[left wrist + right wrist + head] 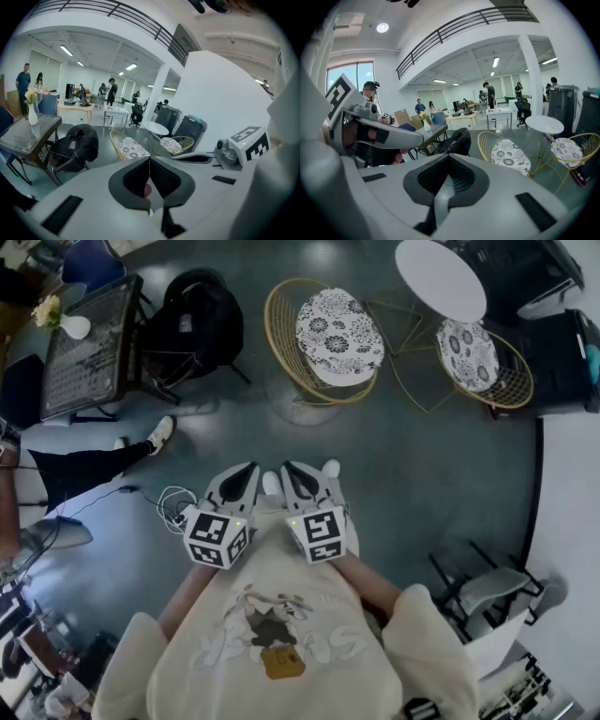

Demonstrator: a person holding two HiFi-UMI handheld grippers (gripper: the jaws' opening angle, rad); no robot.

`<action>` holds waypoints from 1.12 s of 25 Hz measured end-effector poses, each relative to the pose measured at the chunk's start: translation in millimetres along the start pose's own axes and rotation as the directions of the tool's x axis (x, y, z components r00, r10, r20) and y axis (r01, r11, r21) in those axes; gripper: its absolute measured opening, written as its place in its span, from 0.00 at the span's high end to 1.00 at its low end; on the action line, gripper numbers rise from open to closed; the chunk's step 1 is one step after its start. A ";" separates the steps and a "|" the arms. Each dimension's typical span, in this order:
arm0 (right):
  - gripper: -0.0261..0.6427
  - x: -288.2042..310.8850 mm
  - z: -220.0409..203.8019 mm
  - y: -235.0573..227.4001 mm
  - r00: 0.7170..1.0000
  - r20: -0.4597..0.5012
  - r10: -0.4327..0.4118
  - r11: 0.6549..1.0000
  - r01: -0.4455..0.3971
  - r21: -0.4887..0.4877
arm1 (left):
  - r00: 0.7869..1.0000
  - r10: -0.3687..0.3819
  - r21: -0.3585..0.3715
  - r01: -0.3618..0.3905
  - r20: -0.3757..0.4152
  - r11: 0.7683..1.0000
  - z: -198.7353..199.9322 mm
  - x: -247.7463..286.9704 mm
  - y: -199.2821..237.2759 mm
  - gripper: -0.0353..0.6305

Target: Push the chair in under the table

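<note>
A gold wire chair point(326, 341) with a patterned cushion stands out on the floor, left of a round white table point(441, 277). A second gold chair point(486, 360) sits beside that table. Further left, a black chair point(192, 326) draped in dark fabric stands next to a glass-topped table point(89, 352) bearing a vase point(73, 326). My left gripper point(251, 471) and right gripper point(291, 469) hang side by side near my chest, well short of every chair. Both are shut and hold nothing. The left gripper view shows the left gripper point(150, 161) with its jaws together; the right gripper point(449, 157) is the same.
A seated person's leg with a white shoe point(161, 433) reaches in from the left, and a white cable point(172, 504) lies on the floor near it. Black bins point(564, 351) line the right side. A folded grey chair point(489, 592) stands at lower right. People stand at far desks point(110, 91).
</note>
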State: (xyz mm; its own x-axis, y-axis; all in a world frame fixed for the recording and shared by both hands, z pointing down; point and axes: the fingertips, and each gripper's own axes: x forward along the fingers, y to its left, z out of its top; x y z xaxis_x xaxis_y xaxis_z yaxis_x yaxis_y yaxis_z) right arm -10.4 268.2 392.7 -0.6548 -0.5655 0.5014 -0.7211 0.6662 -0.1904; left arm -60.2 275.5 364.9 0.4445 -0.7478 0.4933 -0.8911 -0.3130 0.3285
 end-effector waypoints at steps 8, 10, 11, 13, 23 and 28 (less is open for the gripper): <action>0.95 -7.9 -7.2 -3.0 0.999 -0.027 -0.043 0.999 0.043 0.022 | 1.000 -0.004 -0.026 0.003 -0.013 1.000 -4.9 -13.5 6.4 0.93; 0.95 -6.4 -6.3 -0.8 0.998 -0.027 -0.048 0.998 0.049 0.029 | 1.000 -0.008 -0.037 0.007 -0.015 0.999 -6.4 -15.1 9.8 0.93; 0.95 -5.6 -5.3 1.7 0.999 -0.023 -0.044 0.999 0.045 0.027 | 1.000 -0.012 -0.040 0.011 -0.018 0.999 -7.9 -14.9 10.8 0.93; 0.95 -3.7 -3.4 4.6 0.999 -0.011 -0.038 0.999 0.039 0.026 | 0.999 -0.021 -0.042 0.020 -0.025 0.999 -10.1 -11.8 11.9 0.93; 0.95 22.1 6.2 -44.8 0.999 -0.015 -0.051 0.998 0.052 0.041 | 0.995 -0.035 -0.069 0.029 -0.088 0.997 0.2 42.2 23.1 0.93; 0.95 80.5 51.7 -118.2 1.000 -0.018 -0.016 0.997 0.017 0.072 | 0.996 0.032 -0.085 -0.040 -0.089 0.996 53.8 109.9 55.2 0.93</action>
State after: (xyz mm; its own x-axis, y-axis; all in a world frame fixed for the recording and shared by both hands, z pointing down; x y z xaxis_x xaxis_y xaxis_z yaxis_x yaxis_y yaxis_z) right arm 10.4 118.8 411.9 -0.6389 -0.5676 0.5192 -0.7468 0.6196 -0.2417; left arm -65.5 144.6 394.0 0.4219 -0.7026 0.5730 -0.8971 -0.2320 0.3760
